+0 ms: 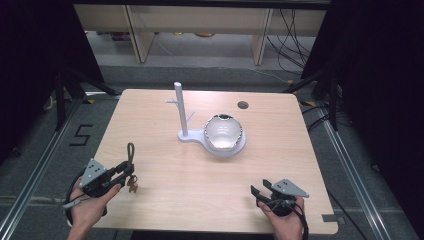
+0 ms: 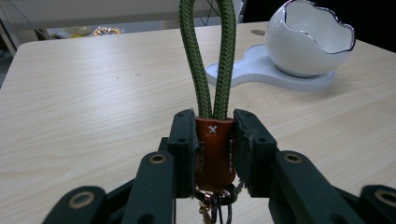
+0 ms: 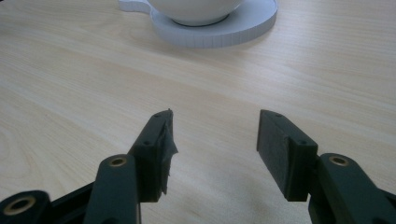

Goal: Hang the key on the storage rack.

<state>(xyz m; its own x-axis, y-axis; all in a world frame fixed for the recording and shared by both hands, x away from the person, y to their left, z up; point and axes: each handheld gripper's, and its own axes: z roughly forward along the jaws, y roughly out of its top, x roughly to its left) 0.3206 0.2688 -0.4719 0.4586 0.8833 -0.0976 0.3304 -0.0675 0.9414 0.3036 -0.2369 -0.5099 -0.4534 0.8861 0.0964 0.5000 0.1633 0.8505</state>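
With the left gripper (image 2: 212,140) clamping the keychain's brown leather tab (image 2: 214,151) and the right gripper (image 3: 212,154) gaping empty, the green cord loop (image 2: 210,56) needed keeping upright to slip over a peg of the white stand (image 1: 180,107).

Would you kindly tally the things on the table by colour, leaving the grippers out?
White: 2, the stand with its post and the bowl on the stand's round base.
Green and brown: 1, the keychain with a green cord loop and brown tab, clamped in the left gripper.
Total: 3
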